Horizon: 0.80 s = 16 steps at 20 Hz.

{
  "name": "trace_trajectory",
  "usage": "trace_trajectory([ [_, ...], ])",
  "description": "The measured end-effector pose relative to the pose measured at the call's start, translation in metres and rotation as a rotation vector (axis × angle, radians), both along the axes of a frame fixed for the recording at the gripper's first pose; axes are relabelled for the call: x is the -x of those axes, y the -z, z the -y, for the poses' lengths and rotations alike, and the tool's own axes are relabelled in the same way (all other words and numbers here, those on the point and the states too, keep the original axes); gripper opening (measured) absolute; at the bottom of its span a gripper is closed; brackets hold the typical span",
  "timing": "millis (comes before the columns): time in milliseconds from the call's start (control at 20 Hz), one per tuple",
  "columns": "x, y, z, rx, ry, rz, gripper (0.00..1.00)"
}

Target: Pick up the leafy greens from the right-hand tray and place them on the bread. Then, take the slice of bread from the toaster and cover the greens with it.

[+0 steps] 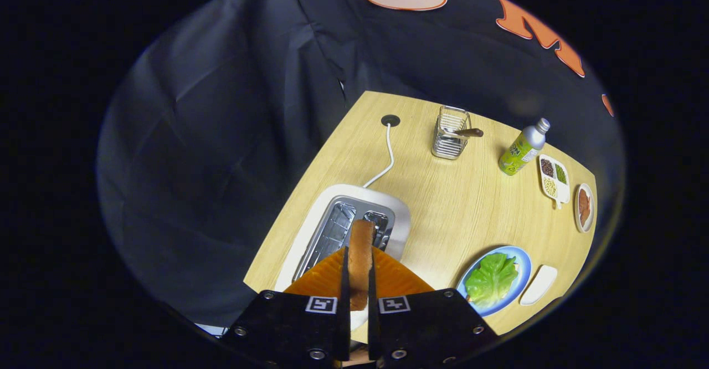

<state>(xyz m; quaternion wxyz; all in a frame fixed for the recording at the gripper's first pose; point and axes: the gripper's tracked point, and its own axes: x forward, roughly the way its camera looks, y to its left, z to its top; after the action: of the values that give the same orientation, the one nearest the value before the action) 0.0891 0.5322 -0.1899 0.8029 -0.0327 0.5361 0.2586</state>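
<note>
between the fingers of my hand-held gripper [359, 297] stood the slice of bread [361, 258], pinched on edge from both sides, its long axis pointing away from me, above the toaster [346, 227]. the leafy greens [492, 278] lay on the blue plate [523, 269], on the bench [443, 191] to the right, near the fingers.
</note>
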Motion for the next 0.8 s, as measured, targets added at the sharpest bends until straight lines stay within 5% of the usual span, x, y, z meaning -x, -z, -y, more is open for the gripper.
trace_trajectory([
  [400, 0.004, -0.072, 0.027, -0.192, -0.023, 0.079, 0.13],
  [800, 0.015, -0.081, 0.087, -0.270, -0.029, 0.126, 0.13],
])
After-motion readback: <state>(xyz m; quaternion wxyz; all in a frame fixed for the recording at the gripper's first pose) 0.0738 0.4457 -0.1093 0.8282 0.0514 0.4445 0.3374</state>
